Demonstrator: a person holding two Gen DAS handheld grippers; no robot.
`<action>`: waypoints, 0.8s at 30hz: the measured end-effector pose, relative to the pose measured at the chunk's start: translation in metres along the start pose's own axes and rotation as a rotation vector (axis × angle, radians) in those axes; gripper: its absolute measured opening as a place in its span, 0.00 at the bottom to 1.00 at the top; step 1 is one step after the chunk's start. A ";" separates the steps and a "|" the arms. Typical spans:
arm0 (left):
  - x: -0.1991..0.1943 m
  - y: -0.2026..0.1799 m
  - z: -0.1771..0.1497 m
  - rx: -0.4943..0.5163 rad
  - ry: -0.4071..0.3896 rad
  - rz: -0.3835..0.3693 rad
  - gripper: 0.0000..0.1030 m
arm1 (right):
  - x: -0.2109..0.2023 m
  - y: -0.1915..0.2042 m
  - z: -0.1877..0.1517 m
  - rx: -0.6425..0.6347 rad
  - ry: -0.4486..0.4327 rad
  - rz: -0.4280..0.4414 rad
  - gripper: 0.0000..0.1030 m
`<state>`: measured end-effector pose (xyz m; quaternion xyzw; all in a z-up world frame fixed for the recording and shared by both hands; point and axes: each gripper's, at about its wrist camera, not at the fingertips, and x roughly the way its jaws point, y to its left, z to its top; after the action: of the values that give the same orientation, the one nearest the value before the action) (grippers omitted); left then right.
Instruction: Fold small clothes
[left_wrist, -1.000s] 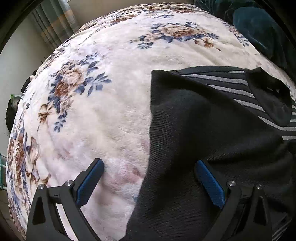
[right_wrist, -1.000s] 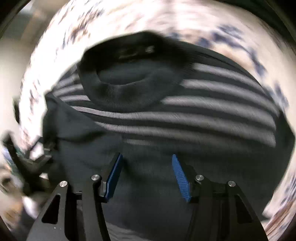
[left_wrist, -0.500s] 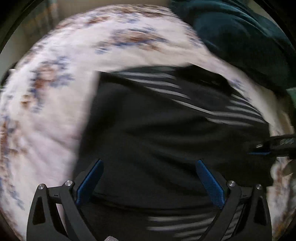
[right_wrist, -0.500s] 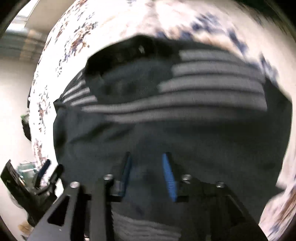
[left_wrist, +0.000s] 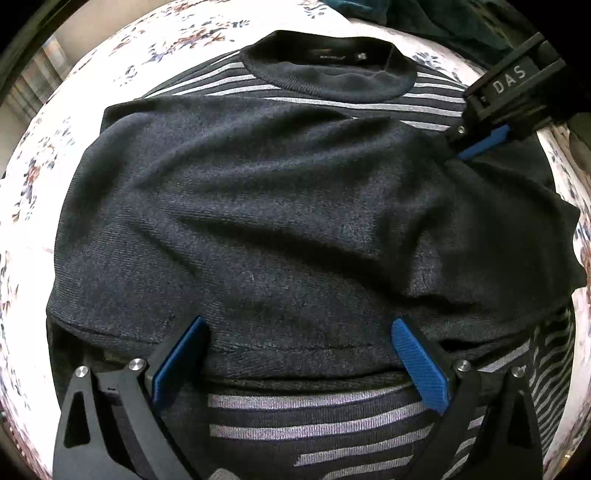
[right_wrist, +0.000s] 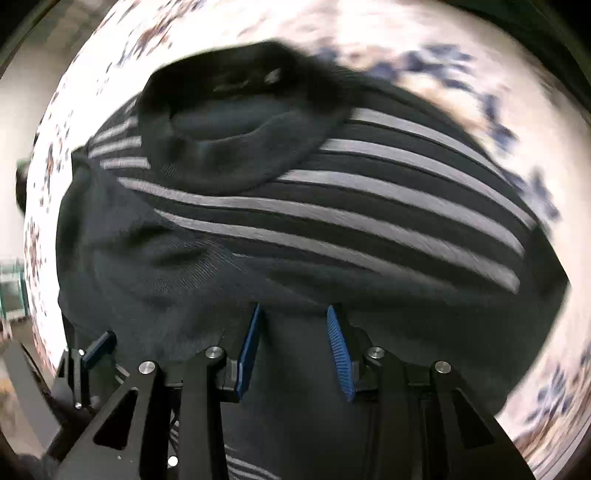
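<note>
A: Start with the left hand-held gripper (left_wrist: 295, 354). How do its jaws stand?

B: Spread wide. The two blue pads (left_wrist: 419, 363) hang over the near part of the sweater (left_wrist: 258, 221), one at each side of a broad stretch of plain dark knit. Nothing is pinched between them.

A: And the right hand-held gripper (right_wrist: 293, 350)?

B: Its jaws have just been opening a little and now stand part-way apart, narrower than the left pair. Dark knit fills the gap between the blue pads, but the cloth looks to lie beneath them; the view is blurred, so I cannot tell whether the tips touch it. In the left wrist view that gripper comes in from the far right, its blue tip at the edge of the folded-over cloth.

A: How does the sweater lie?

B: Flat on a bed, on a pale floral blanket (left_wrist: 110, 66). It is dark with grey stripes. A plain dark panel is folded across the middle, covering most of the striped front; stripes show beyond it at the far side below the collar (left_wrist: 328, 74), and again at the near edge between the left jaws.

A: The collar?

B: A round ribbed neck at the far end, with a small label inside.

A: Anything else?

B: A dark teal cloth (left_wrist: 424, 18) on the far edge of the bed.
</note>
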<state>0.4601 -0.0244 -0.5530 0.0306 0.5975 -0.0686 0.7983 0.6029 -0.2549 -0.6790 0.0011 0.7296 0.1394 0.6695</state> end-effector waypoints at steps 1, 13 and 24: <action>0.001 0.001 0.002 -0.001 0.002 0.000 1.00 | -0.002 0.006 0.002 -0.045 -0.023 -0.032 0.28; 0.002 0.002 -0.003 -0.010 -0.007 -0.002 1.00 | -0.040 -0.019 0.008 -0.064 -0.102 0.088 0.02; 0.004 0.007 -0.002 -0.015 -0.004 -0.001 1.00 | -0.002 0.000 0.026 -0.237 0.072 0.060 0.02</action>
<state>0.4601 -0.0180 -0.5578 0.0240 0.5965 -0.0645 0.7997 0.6281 -0.2501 -0.6788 -0.0611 0.7312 0.2447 0.6339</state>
